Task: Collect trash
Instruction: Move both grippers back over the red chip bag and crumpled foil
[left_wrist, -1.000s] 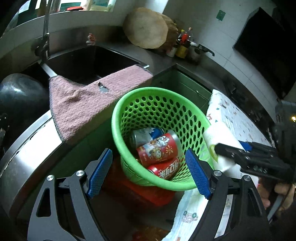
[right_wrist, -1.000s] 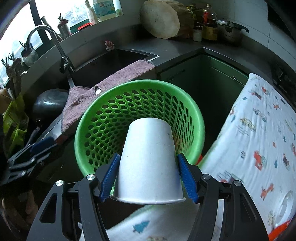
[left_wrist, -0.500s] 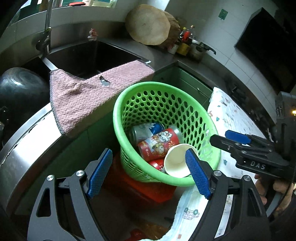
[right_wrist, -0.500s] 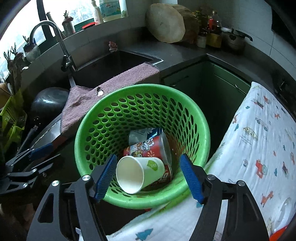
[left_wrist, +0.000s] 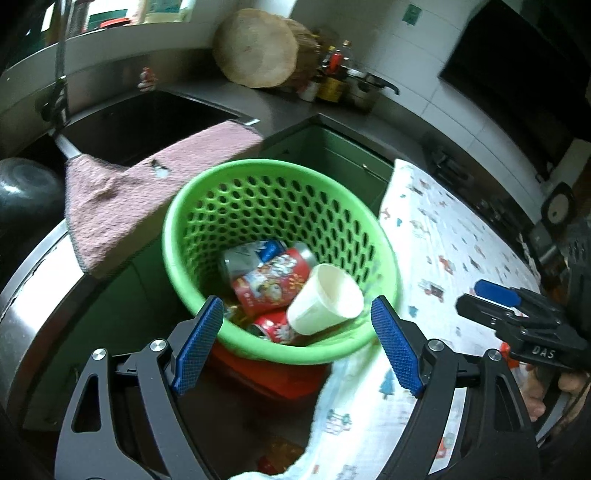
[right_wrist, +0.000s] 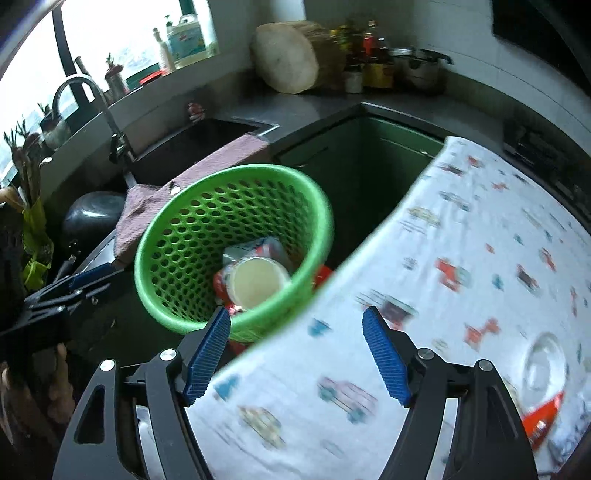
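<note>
The right gripper is released, its jaws have just been opening and nothing is between them; it hangs over the edge of the printed cloth, with free room all around its fingers. The left gripper is also spread wide and empty, just before the near rim of the green basket.

A second ago the paper cup was clamped in the right gripper above the basket. Now it lies on its side inside the basket, on the red cans, its mouth toward the cameras. The right gripper has drawn back from above the basket to over the cloth.

The basket stands on something red, in the gap between the steel counter and the cloth-covered surface. A pink towel hangs over the sink edge, just behind the basket rim. A round wooden board and bottles stand well apart at the wall.
</note>
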